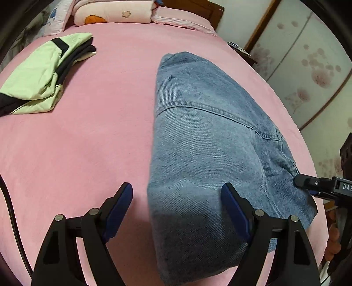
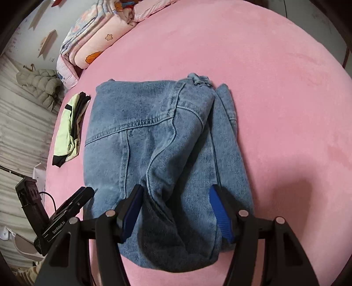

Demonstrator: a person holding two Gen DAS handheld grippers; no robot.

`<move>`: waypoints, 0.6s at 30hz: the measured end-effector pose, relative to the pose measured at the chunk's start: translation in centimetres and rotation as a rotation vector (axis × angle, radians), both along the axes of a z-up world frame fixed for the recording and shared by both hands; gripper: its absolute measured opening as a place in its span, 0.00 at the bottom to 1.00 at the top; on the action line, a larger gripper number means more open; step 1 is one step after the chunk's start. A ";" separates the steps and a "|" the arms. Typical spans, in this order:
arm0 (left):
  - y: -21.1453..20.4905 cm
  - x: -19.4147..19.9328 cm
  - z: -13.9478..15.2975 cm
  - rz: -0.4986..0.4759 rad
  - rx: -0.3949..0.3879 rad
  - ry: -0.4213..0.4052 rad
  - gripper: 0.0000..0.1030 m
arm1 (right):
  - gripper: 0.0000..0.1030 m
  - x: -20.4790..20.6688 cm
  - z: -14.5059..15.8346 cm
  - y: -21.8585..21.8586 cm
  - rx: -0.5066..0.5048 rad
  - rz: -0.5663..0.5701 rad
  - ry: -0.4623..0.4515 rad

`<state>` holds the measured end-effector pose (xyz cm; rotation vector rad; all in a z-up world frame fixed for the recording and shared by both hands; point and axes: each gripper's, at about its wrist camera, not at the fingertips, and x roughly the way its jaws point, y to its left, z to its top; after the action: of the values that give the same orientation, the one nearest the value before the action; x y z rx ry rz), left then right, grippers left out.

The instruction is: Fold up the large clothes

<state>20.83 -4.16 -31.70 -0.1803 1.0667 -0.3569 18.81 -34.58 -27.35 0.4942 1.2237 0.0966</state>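
A folded blue denim garment (image 1: pixel 209 132) lies on the pink bed (image 1: pixel 88 143), seams up, with a raised fold running along it (image 2: pixel 176 136). My left gripper (image 1: pixel 176 187) is open over the garment's near left edge, one finger over the sheet and the other over the denim. My right gripper (image 2: pixel 176 189) is open too, its blue pads either side of the raised fold at the near end and not pressing on it. One right finger (image 1: pixel 305 180) shows at the denim's right edge. One left finger (image 2: pixel 81 195) shows beside its left edge.
A folded pale green and black garment (image 1: pixel 41 77) lies at the far left of the bed. Pink quilts and pillows (image 1: pixel 114 11) are stacked at the headboard. A flowered sliding door (image 1: pixel 308 66) stands to the right. A beige puffer jacket (image 2: pixel 41 85) sits off the bed.
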 end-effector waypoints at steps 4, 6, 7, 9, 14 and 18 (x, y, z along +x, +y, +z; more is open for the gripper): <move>-0.1 0.5 0.0 -0.011 -0.011 0.007 0.79 | 0.78 0.1 -0.3 -0.1 -0.029 -0.016 0.021; -0.1 0.6 -0.1 -0.014 -0.015 0.008 0.79 | 0.85 0.0 -0.5 -0.2 -0.034 -0.018 0.016; -0.1 0.7 -0.2 -0.013 -0.017 0.009 0.79 | 0.85 -0.1 -0.7 -0.3 -0.020 -0.020 0.020; -0.1 0.7 -0.3 -0.011 -0.021 0.011 0.79 | 0.85 -0.1 -1.4 -0.6 0.035 -0.027 0.049; -0.1 0.5 -0.3 -0.015 -0.019 0.004 0.79 | 0.78 0.0 -1.7 -1.0 0.124 -0.051 0.020; -0.5 0.9 -0.2 -0.026 -0.004 -0.005 0.79 | 0.66 1.7 -2.3 -0.2 0.097 0.002 0.017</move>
<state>21.73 -4.65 -31.91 -0.1686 1.0648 -0.3830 20.49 -34.76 -29.61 0.5786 1.2405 0.1544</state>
